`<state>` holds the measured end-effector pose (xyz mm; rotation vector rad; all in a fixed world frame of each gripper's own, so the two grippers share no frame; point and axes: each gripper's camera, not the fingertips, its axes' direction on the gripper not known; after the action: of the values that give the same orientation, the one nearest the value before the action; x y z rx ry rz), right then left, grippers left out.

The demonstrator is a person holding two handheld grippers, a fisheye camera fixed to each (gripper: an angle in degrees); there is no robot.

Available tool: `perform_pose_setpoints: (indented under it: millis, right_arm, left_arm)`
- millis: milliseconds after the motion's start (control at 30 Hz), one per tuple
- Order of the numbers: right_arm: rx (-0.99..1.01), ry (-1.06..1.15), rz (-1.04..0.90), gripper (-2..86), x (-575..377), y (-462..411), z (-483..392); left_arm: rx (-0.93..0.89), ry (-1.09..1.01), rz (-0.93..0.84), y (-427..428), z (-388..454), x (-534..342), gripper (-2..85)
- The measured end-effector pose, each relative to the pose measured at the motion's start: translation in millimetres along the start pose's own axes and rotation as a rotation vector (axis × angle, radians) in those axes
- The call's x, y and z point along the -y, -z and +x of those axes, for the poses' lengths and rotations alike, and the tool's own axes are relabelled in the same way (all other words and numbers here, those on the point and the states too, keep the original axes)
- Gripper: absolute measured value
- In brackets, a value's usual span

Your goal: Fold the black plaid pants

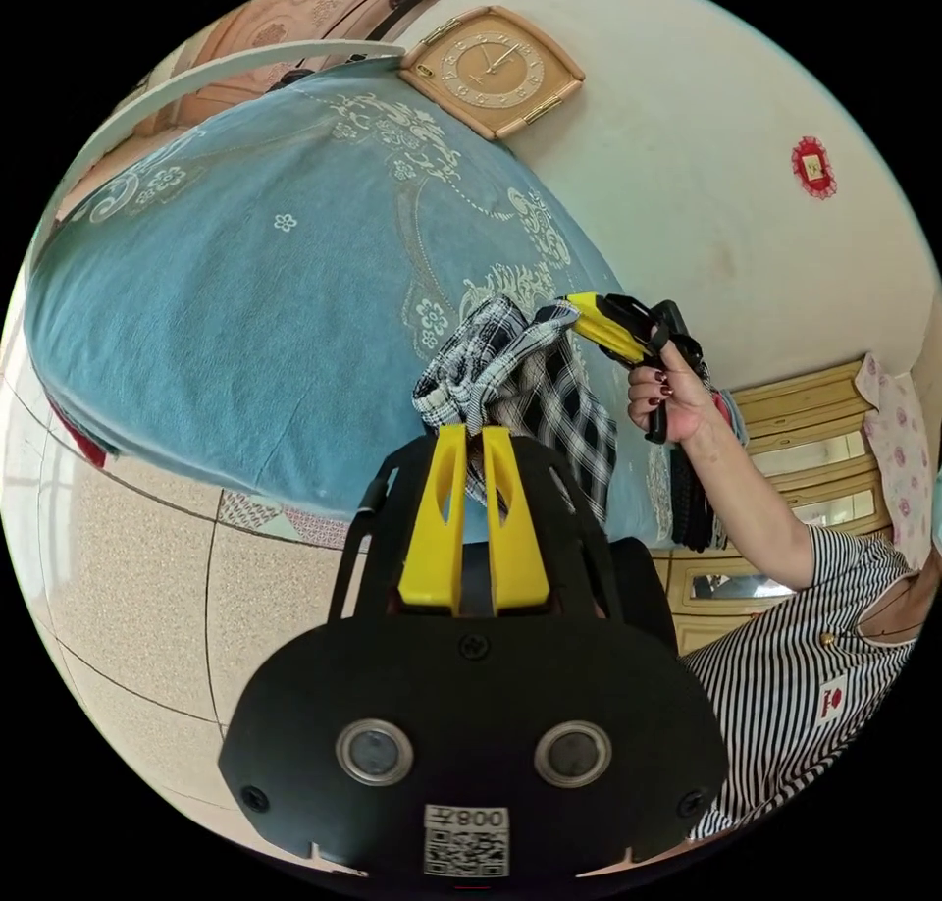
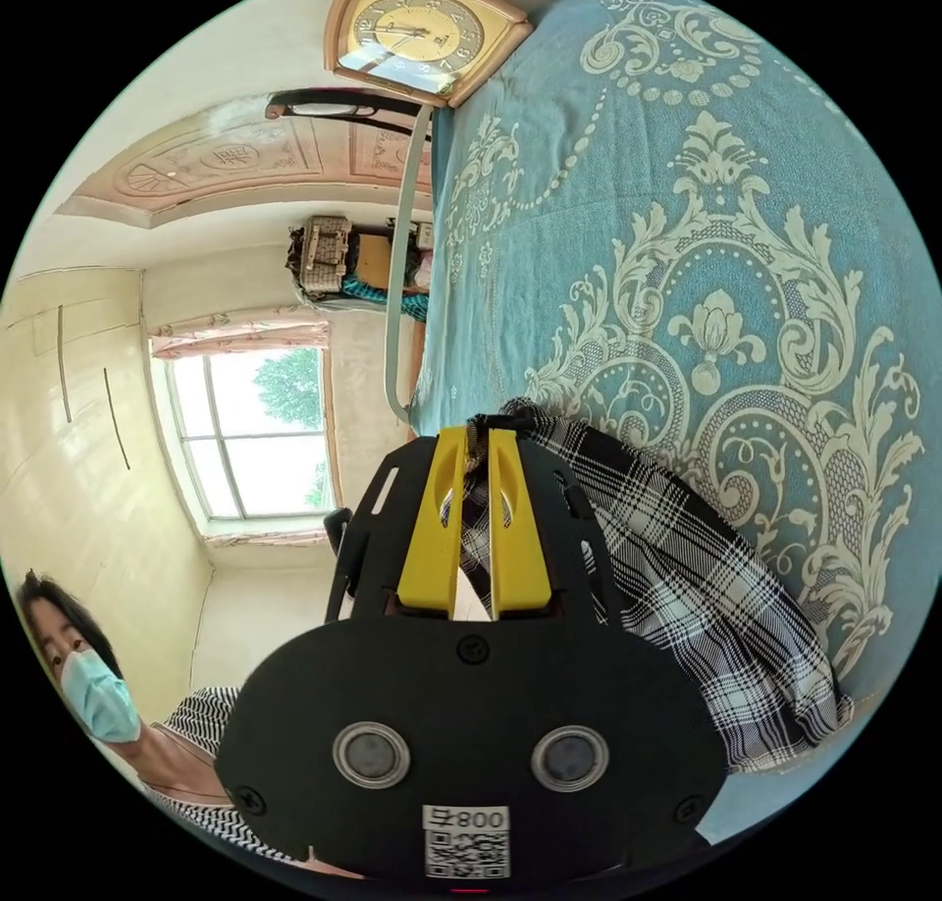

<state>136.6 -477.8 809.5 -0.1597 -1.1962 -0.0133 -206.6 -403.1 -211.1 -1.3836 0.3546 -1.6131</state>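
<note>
Pants (image 1: pixel 530 381) hang bunched between my left tongs (image 1: pixel 471 435) and right tongs (image 1: pixel 579 314), both clenched on them above the bed (image 1: pixel 245 283); folding barely begun.

- A blue bedspread (image 1: pixel 245 283) with pale floral scrollwork is covering the bed.
- A square gold clock (image 1: pixel 493 70) is hanging on the white wall (image 1: pixel 706 135).
- Daylight is coming through a window (image 2: pixel 257 430).
- Speckled floor tiles (image 1: pixel 128 587) are showing below the bed.

We see the plaid pants (image 1: pixel 530 381) hanging between both hand-held grippers, above the bed (image 1: pixel 245 283). A wall clock (image 1: pixel 493 70) sits behind the bed. A dresser (image 1: pixel 814 469) stands beside it.
</note>
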Motion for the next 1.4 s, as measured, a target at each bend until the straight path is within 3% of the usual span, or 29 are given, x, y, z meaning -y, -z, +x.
perform_pose_setpoints:
  millis: [233, 333, 500, 633, 800, 867, 933, 1133, 1267, 1400]
  right_arm:
    - [-0.038, 0.15, 0.047, 0.5, -23, 4, -47]
    - [-0.165, 0.207, -0.038, 0.2, -20, -26, -69]
    - [-0.594, 0.341, -0.206, 0.1, -9, -93, -102]
    - [-0.673, 0.396, -0.241, 0.0, -12, -108, -124]
    - [-0.751, 0.562, -0.11, 0.0, -44, -102, -164]
    - [-0.809, 0.553, -0.182, 0.0, -43, -118, -158]
    - [-0.871, 0.524, -0.304, -0.1, -39, -140, -143]
    - [-0.826, 0.52, -0.312, 0.0, -35, -141, -143]
    - [-0.824, 0.514, -0.245, 0.1, -48, -114, -146]
    - [-0.659, 0.437, -0.135, 0.2, -84, -59, -129]
  left_arm:
    - [0.137, -0.038, 0.199, 28, 33, -22, 1.0]
    - [0.181, -0.151, 0.139, 9, 64, -18, 0.5]
    - [0.386, -0.161, -0.034, -43, 73, -1, 0.2]
    - [0.406, -0.176, -0.003, -46, 91, -5, 0.2]
    - [0.458, -0.32, -0.018, -68, 120, -18, 0.2]
    - [0.47, -0.282, -0.105, -96, 113, -16, 0.2]
    - [0.423, -0.273, -0.073, -98, 112, -17, 0.3]
    - [0.347, -0.227, -0.108, -106, 107, -15, 0.2]
    - [0.349, -0.262, 0.006, -91, 125, -32, 0.1]
    - [0.291, -0.352, 0.006, -97, 144, -52, 0.1]
